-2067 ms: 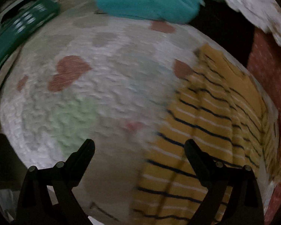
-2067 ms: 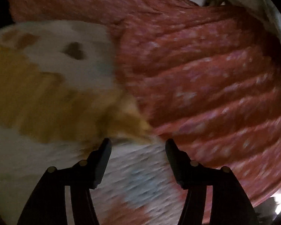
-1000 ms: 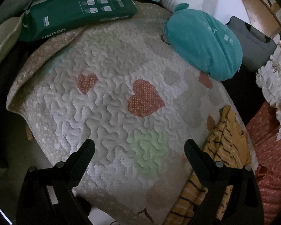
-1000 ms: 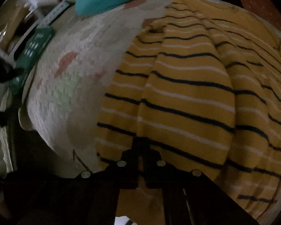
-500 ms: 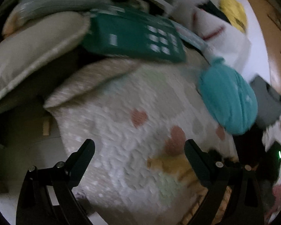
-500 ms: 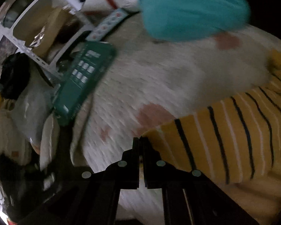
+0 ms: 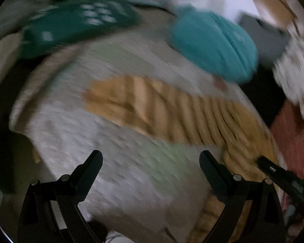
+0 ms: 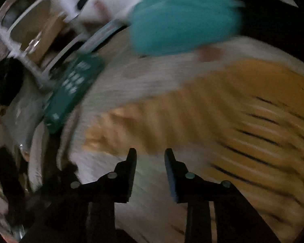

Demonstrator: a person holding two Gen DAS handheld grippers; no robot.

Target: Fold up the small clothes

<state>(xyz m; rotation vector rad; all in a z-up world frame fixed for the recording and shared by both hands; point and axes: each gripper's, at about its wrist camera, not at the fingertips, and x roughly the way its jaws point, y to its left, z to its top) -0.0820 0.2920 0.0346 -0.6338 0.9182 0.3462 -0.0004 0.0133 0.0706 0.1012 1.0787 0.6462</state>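
Note:
A small yellow garment with dark and white stripes [image 7: 172, 109] lies on a white quilted blanket [image 7: 103, 145], one long part stretched out to the left across it. My left gripper [image 7: 151, 162] hovers open above the blanket, nothing between its fingers. In the right wrist view the same garment [image 8: 223, 125] spreads across the right half. My right gripper [image 8: 151, 156] is just above the garment's near edge; its jaws are opening and nothing sits between them. The right gripper's black finger [image 7: 273, 170] shows at the left view's right edge. Both views are blurred.
A teal cushion [image 7: 214, 44] and a green pack [image 7: 77, 22] lie at the blanket's far side. A red patterned cover [image 7: 289, 139] and a grey case [image 7: 265, 38] are to the right. A white shelf rack [image 8: 30, 46] stands left of the blanket.
My right gripper has let go of the striped garment and its jaws have parted. The garment's part now lies stretched leftwards across the blanket. The left gripper stayed open.

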